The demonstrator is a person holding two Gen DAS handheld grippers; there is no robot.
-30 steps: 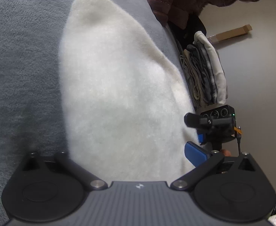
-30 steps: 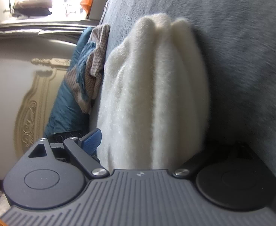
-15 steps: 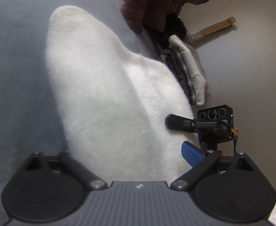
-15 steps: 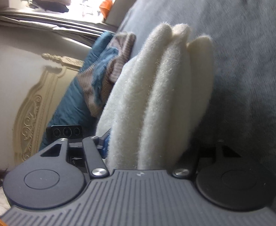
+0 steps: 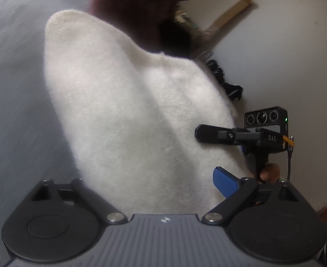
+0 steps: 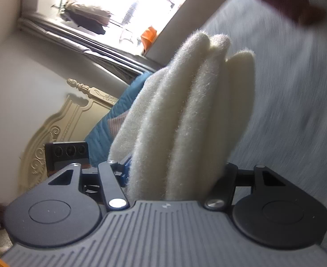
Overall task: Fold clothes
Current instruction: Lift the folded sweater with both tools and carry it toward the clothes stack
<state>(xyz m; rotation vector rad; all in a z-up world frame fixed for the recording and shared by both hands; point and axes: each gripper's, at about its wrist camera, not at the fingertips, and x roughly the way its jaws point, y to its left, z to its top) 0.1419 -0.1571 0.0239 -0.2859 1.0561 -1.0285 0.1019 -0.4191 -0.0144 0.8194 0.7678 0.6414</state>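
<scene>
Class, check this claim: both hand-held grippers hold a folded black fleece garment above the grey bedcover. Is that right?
Not quite: the fleece garment is cream-white, not black, as the right wrist view shows. The rest stands: the right hand-held gripper and the left hand-held gripper hold it above the grey bedcover.
</scene>
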